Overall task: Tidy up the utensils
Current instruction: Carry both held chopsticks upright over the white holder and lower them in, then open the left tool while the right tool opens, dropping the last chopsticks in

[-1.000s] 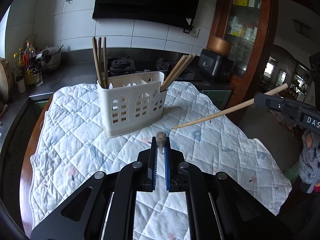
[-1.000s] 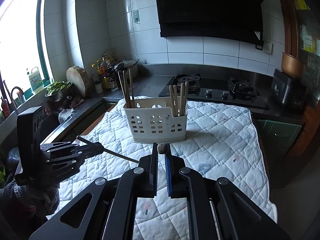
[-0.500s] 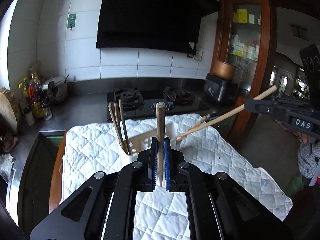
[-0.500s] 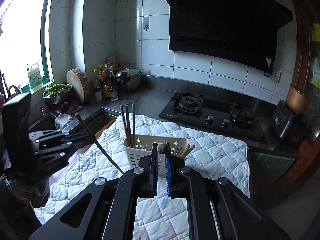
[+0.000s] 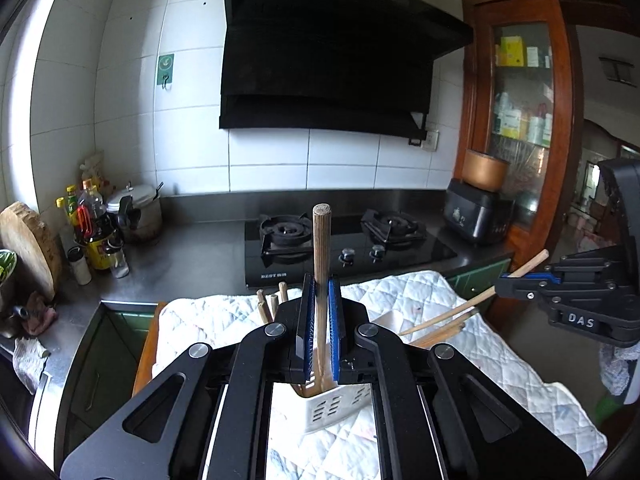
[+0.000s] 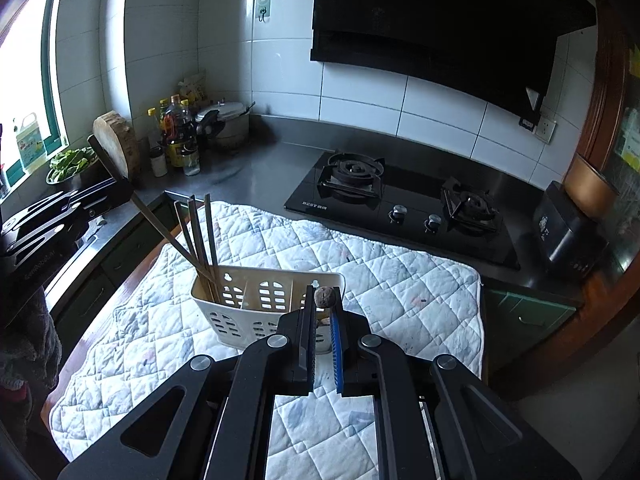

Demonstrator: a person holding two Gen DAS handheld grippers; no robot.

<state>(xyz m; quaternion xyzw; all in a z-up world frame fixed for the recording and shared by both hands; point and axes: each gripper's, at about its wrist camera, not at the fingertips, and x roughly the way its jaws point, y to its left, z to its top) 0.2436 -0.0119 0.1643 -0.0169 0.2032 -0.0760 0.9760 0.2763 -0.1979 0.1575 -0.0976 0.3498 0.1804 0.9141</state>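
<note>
A white slotted caddy (image 6: 240, 284) stands on the quilted mat (image 6: 400, 280). My left gripper (image 5: 320, 292) is shut on a wooden chopstick (image 5: 321, 248) held nearly upright, its lower tip inside the caddy (image 5: 336, 404) beside several chopsticks (image 6: 200, 232) in the left compartment. In the right wrist view this gripper (image 6: 128, 190) comes in from the left. My right gripper (image 6: 323, 304) is shut on another chopstick (image 6: 324, 297), seen end-on. In the left wrist view that chopstick (image 5: 460, 308) slants down from the right gripper (image 5: 502, 280) toward the caddy's right end, where more chopsticks (image 5: 440, 330) lean.
Behind the mat lies a black gas hob (image 6: 400, 204) under a dark range hood (image 5: 328, 60). Bottles (image 6: 176, 140), a pot and a wooden chopping block (image 6: 116, 140) crowd the back left counter. A black cooker (image 5: 476, 216) and a wooden cabinet (image 5: 520, 100) stand on the right.
Both grippers have risen and closed in on the caddy. The left chopstick went from end-on to upright with its tip in the caddy, and the right chopstick's tip now reaches the caddy's right end.
</note>
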